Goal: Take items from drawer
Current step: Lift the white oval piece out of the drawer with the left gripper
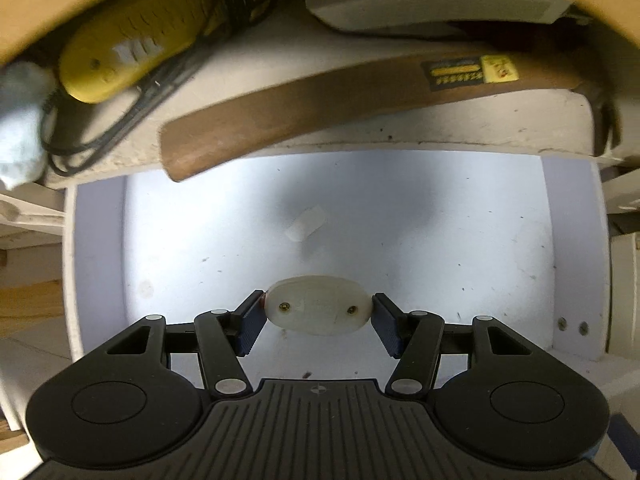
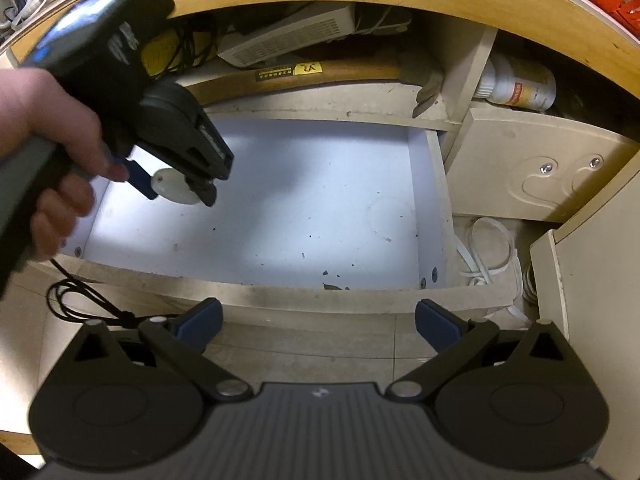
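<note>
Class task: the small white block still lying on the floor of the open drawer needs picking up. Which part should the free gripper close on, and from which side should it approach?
Grip the small white block across its two long sides, coming straight down from above. It lies flat and alone on the drawer floor, so nothing blocks the jaws there, and the drawer is open upward. The right gripper is open and free.

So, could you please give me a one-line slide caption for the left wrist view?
Left gripper holding a white oval part above the white drawer, hammer handle behind.
</note>
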The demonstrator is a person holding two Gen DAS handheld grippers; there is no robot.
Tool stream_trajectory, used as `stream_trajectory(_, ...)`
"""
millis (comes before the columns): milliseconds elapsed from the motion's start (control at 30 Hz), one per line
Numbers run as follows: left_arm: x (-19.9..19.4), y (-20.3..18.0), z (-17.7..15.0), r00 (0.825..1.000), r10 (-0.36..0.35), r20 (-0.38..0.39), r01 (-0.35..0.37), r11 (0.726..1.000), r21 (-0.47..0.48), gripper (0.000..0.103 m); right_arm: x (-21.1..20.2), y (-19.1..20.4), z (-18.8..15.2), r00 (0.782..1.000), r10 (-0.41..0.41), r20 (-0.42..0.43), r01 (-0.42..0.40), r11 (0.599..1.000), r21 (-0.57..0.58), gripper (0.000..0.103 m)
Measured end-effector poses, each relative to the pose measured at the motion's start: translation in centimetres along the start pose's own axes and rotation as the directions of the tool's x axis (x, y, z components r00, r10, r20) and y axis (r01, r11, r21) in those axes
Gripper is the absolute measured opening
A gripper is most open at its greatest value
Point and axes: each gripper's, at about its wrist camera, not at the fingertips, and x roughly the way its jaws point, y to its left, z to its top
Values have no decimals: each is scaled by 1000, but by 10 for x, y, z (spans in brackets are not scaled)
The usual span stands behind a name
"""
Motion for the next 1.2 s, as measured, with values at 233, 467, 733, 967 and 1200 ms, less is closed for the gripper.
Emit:
stream_trajectory(233, -19, -4, 2, 1000, -12, 16, 12, 1000, -24, 56, -3, 3, -1, 1000, 4, 11, -4, 1000, -9, 103)
stream_trajectory(467, -65, 6, 4, 999, -2, 55, 3, 999, -32, 56, -5, 3, 0, 1000, 12, 20, -12, 1000, -4, 103)
stream_trajectory(733, -122, 12, 8, 994, -10, 107, 13, 1000, -25, 56, -6, 4, -1, 1000, 14, 25, -14, 1000, -7, 103)
stream_trajectory(967, -157, 6, 15, 989, -21, 145, 22, 1000, -7, 56, -9, 4, -1, 999, 12, 35, -12, 1000, -8, 103)
stream_trajectory(1200, -178, 3, 22, 985, -25, 168, 26, 1000, -6, 56, -11, 2, -1, 999, 7, 42, -7, 1000, -7, 103)
